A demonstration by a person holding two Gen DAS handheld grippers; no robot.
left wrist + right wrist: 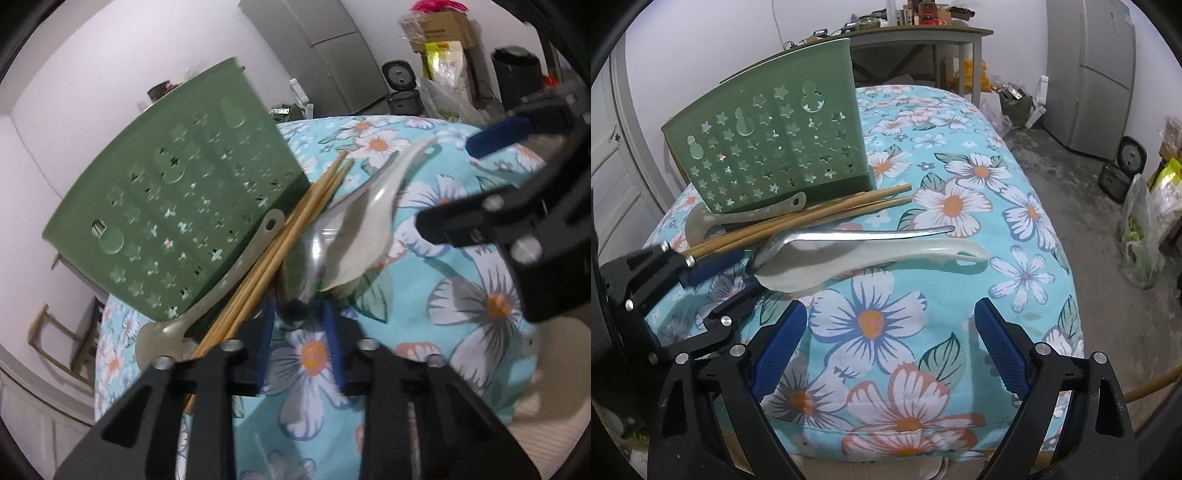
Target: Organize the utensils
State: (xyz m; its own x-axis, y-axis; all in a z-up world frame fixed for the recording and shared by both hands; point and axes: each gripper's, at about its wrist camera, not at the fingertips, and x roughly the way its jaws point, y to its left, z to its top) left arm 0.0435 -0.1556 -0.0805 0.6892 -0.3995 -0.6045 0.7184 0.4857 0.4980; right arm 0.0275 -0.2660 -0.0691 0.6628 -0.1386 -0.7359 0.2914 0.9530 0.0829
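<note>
A green perforated utensil holder (772, 147) stands on the floral cloth; it also shows in the left wrist view (177, 206). Against its base lie a grey plastic spoon (746, 216), several bamboo chopsticks (812, 218), a metal spoon (849, 236) and a white rice paddle (879, 254). My left gripper (299, 314) has its blue pads around the bowl of the metal spoon (314, 258) and the paddle's (369, 225) wide end, lifting them slightly. My right gripper (890, 350) is open and empty, in front of the paddle.
The floral cloth (960, 206) covers a rounded table that drops off at the right and front. A grey table (923, 37) stands behind, a fridge (1100, 74) at the far right, and bags (1145, 236) and a rice cooker (1123, 170) sit on the floor.
</note>
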